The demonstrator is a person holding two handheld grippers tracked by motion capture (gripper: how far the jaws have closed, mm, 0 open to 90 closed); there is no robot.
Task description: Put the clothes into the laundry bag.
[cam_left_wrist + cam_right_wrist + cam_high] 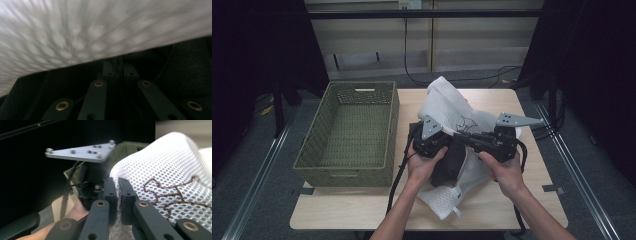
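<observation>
A white mesh bag (447, 102) with brown stitching lies crumpled at the middle of the table, with a dark garment (449, 165) under its near part. Both hands hold their grippers tip to tip above it. My left gripper (457, 134) points right, its jaws pressed together (117, 66) at the bag's blurred white edge (75, 37), with dark cloth (185, 70) around them. My right gripper (468, 136) points left and is shut (117, 185) on a fold of the mesh (162, 175). The left gripper's grey plate (80, 152) shows just beyond it.
A green woven basket (347, 172) stands on the table's left part and holds nothing. Bare wood (492, 210) runs along the near edge and the right side. Cables (399, 170) trail from the grippers. Dark curtains and a wall stand behind.
</observation>
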